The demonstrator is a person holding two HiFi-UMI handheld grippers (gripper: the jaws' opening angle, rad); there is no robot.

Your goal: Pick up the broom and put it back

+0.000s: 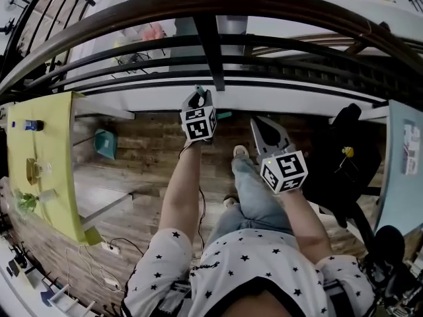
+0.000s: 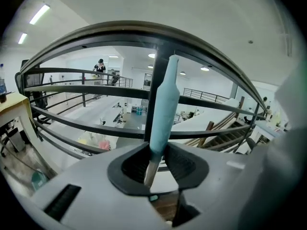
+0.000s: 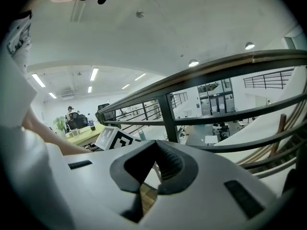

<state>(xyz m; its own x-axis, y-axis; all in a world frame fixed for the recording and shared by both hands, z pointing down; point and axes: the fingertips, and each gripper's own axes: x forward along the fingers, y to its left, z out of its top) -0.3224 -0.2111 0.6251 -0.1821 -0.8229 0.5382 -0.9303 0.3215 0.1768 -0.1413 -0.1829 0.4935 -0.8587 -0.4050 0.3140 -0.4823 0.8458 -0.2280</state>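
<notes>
The broom's pale teal handle stands upright between the jaws of my left gripper, which is shut on it where the teal grip meets a thin shaft. In the head view the left gripper is held up close to the railing, with the handle tip poking above it. The broom's head is hidden. My right gripper hovers to its right, lower and nearer me. The right gripper view shows that gripper with its jaws meeting at the tips and nothing between them.
A dark metal railing with horizontal bars runs straight ahead, with an open lower floor beyond. A yellow-green table stands at the left, a teal dustpan lies on the wooden floor, and a black chair is at the right.
</notes>
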